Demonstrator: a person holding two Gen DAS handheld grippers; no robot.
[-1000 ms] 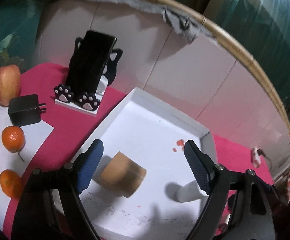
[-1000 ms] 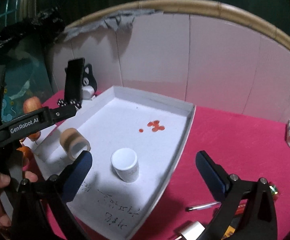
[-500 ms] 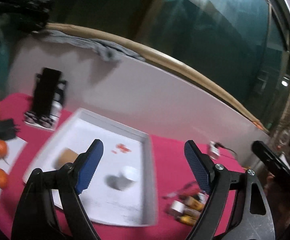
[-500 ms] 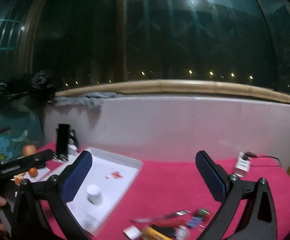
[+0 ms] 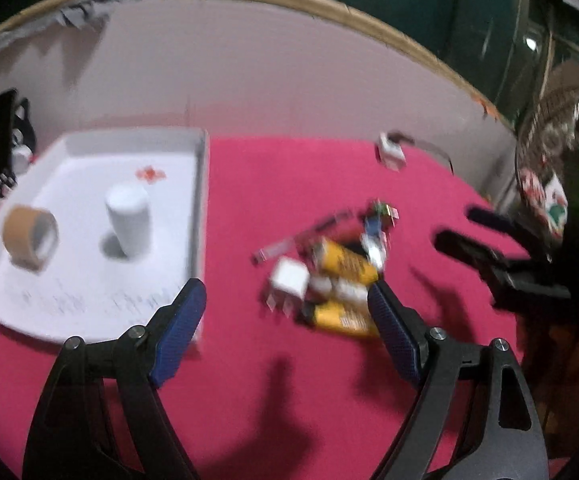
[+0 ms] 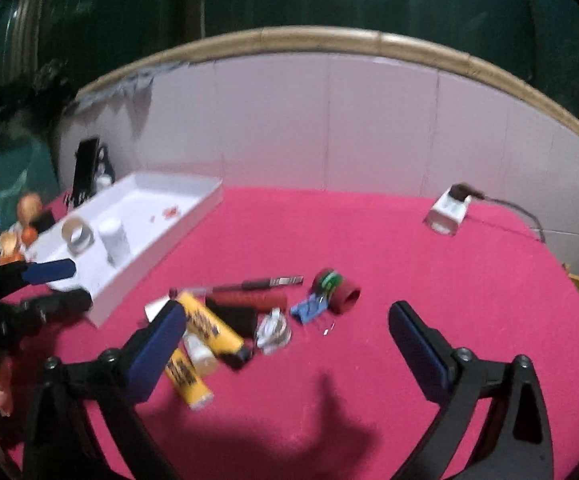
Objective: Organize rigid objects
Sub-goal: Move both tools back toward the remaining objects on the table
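A pile of small items (image 6: 249, 320) lies on the red cloth (image 6: 409, 248): two yellow tubes (image 6: 209, 326), a red cylinder (image 6: 345, 298), a blue clip (image 6: 307, 308) and a white charger cube (image 5: 289, 280). My right gripper (image 6: 287, 316) hovers just before the pile, its jaws closing with nothing pressed between them. My left gripper (image 5: 283, 296) stands open near the pile's left side, holding nothing. To the left, the white tray (image 5: 89, 148) holds a tape roll (image 5: 29, 236) and a white cylinder (image 5: 127, 220). The left wrist view is blurred.
A phone on a paw-foot stand (image 6: 85, 168) stands behind the tray (image 6: 205, 204), with fruit (image 6: 25, 208) further left. A white plug with a cable (image 6: 447, 210) lies at the back right. A white panel wall (image 6: 329, 128) bounds the table's far side.
Both views have swung right, from over the tray to the pile on the red cloth. The tray now sits at the left. The right gripper's fingers stand slightly closer together.
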